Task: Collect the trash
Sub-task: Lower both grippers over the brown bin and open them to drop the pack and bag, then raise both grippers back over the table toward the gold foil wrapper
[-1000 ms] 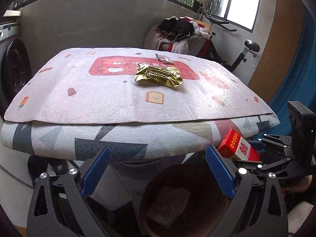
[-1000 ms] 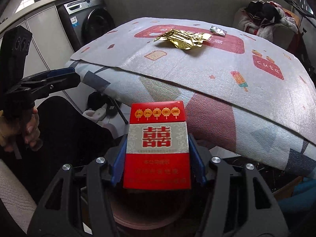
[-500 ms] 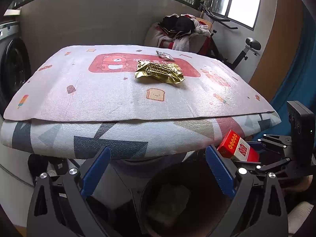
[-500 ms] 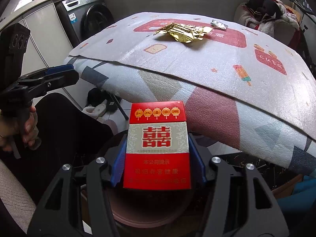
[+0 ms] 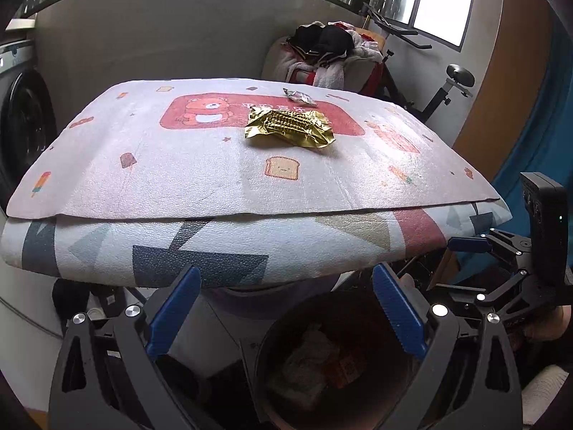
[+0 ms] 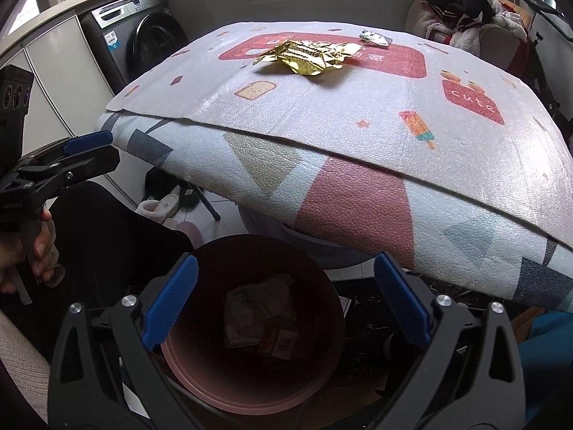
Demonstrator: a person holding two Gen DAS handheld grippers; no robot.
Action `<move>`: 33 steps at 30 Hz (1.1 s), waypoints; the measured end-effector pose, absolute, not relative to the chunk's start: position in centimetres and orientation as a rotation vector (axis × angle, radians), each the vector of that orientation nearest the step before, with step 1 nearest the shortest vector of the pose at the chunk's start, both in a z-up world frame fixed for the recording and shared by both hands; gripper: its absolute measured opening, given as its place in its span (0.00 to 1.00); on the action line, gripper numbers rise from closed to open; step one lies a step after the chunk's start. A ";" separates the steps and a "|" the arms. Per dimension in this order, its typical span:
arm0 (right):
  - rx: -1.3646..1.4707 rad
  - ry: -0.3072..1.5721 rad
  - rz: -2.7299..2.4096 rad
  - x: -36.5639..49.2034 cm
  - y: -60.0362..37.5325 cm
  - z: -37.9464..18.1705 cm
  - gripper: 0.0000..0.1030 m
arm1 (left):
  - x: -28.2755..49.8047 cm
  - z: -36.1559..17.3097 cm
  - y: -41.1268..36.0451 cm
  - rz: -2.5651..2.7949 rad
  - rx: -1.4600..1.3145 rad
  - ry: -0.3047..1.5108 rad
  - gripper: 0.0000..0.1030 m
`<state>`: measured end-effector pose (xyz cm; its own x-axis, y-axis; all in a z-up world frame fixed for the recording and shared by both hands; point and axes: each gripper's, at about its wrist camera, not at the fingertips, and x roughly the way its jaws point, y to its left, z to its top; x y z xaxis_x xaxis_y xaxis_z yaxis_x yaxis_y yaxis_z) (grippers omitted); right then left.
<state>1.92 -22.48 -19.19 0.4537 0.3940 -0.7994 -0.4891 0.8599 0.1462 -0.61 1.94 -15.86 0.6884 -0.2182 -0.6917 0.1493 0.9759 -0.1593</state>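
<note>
Two pieces left on table: a gold foil wrapper (image 5: pixel 289 126) lies near the middle of the patterned table cover (image 5: pixel 200 175), and a small silver packet (image 5: pixel 299 96) lies just behind it, apart from it.
Bin: a round trash bin (image 6: pixel 324 268) stands on the floor under the near edge of the table, directly below both grippers.
Bin content: a crumpled pale paper (image 6: pixel 259 304) and a red box (image 6: pixel 281 340) lie at the bottom, touching each other.
Right gripper: the right gripper (image 6: pixel 283 306) hangs over the mouth of the bin; its jaws are opening and are already wide apart, with nothing between them.
Left gripper: the left gripper (image 5: pixel 283 313) also points down toward the bin; its blue fingers (image 5: pixel 173 310) stand wide apart and hold nothing.
Step in hand: I judge this is the release step, a piece of trash has been let go into the bin, so one collection is finished.
Progress: partly done, because two pieces wait on the table.
Next move: a gripper should rise above the table edge, reach forward to the gold foil wrapper and come down on it with fingers apart.
What it calls for: the wrapper is thin, flat and crinkled, so the fingers must probably pinch a raised fold or an edge, not press flat on it.
Risk: the foil may slide on the smooth cover when pushed.
</note>
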 end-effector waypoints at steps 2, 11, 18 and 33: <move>-0.088 0.934 0.519 2.6 -23.2 -18.6 0.94 | -0.7 -15.7 1.9 -0.209 -0.088 0.781 0.92; -0.022 0.843 0.412 5.9 -26.1 -16.3 0.94 | 2.4 -15.0 3.0 -0.237 -0.207 0.843 0.92; 0.124 0.820 0.420 8.9 -27.7 -15.7 0.95 | 9.1 -13.6 4.0 -0.306 -0.328 0.885 0.92; 0.180 0.857 0.355 15.9 -31.3 -16.6 0.94 | 24.8 -15.6 3.3 -0.289 -0.279 0.938 0.91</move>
